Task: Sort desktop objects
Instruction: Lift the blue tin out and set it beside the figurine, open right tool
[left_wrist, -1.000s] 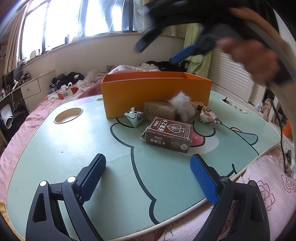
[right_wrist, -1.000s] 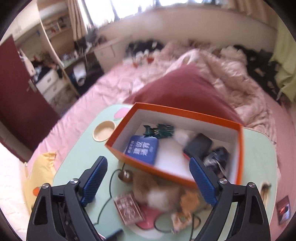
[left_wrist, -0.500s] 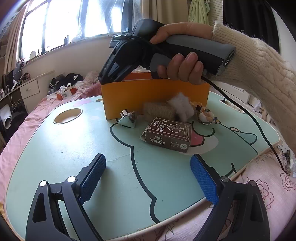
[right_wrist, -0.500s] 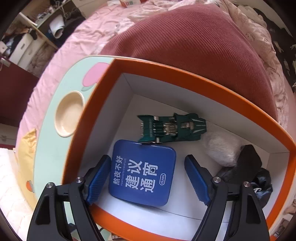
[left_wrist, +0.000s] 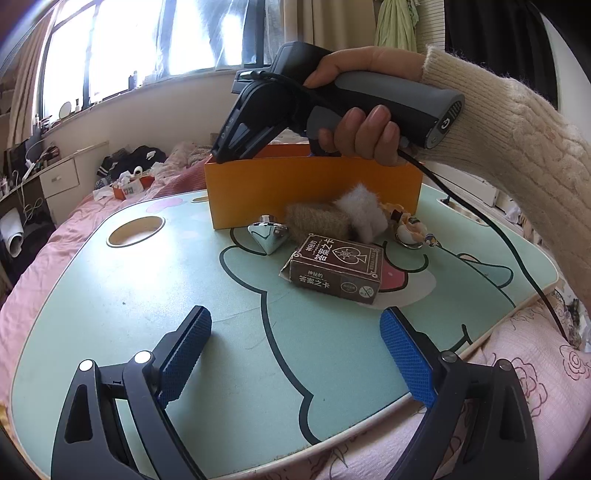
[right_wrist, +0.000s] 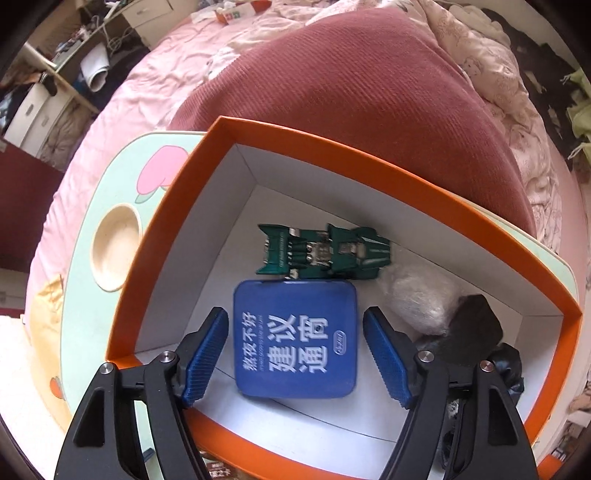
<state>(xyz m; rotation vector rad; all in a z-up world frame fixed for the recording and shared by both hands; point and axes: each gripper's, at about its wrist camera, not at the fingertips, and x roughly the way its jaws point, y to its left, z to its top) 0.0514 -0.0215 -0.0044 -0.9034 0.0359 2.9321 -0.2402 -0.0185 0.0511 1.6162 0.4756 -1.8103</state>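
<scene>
Partly hidden black items (right_wrist: 476, 325), possibly pouches

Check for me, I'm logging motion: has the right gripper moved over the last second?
Yes. The right gripper came forward and down over the orange box, now above the blue tin.

The left wrist view sits low over the near edge of the tray table (left_wrist: 110, 295), facing level-ish across it toward the orange box (left_wrist: 314, 192) and the window. The right wrist view hangs close above that box (right_wrist: 332, 147), looking steeply down into it. The 2 views share the box, the table and its round cup recess (left_wrist: 135, 230) (right_wrist: 116, 247).
</scene>
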